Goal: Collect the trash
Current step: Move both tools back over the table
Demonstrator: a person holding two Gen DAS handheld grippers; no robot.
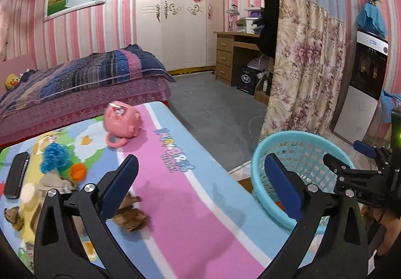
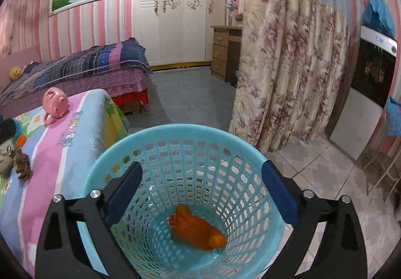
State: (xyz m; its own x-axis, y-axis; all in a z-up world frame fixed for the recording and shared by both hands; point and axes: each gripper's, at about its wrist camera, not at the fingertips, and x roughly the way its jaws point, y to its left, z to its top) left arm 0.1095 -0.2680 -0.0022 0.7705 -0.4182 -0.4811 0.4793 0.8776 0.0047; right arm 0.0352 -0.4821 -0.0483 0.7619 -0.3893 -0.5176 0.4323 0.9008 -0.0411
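Observation:
A turquoise mesh basket (image 2: 190, 153) stands on the floor beside the table, with an orange crumpled wrapper (image 2: 198, 228) lying on its bottom. My right gripper (image 2: 201, 188) hangs open over the basket, nothing between its fingers. My left gripper (image 1: 200, 186) is open above the table's colourful mat (image 1: 180, 203). Brown crumpled scraps (image 1: 132, 216) lie on the mat just right of its left finger (image 1: 120, 183), not touched. The same basket (image 1: 288, 151) shows in the left wrist view at the right, with the right gripper (image 1: 356, 173) over it.
On the mat lie a pink pig cup (image 1: 122, 123), a blue fluffy tuft (image 1: 54, 156), an orange cap (image 1: 78, 171), a black phone (image 1: 16, 173) and more scraps (image 1: 13, 216). A bed (image 1: 82, 80), a floral curtain (image 2: 288, 65) and grey floor (image 1: 215, 108) lie beyond.

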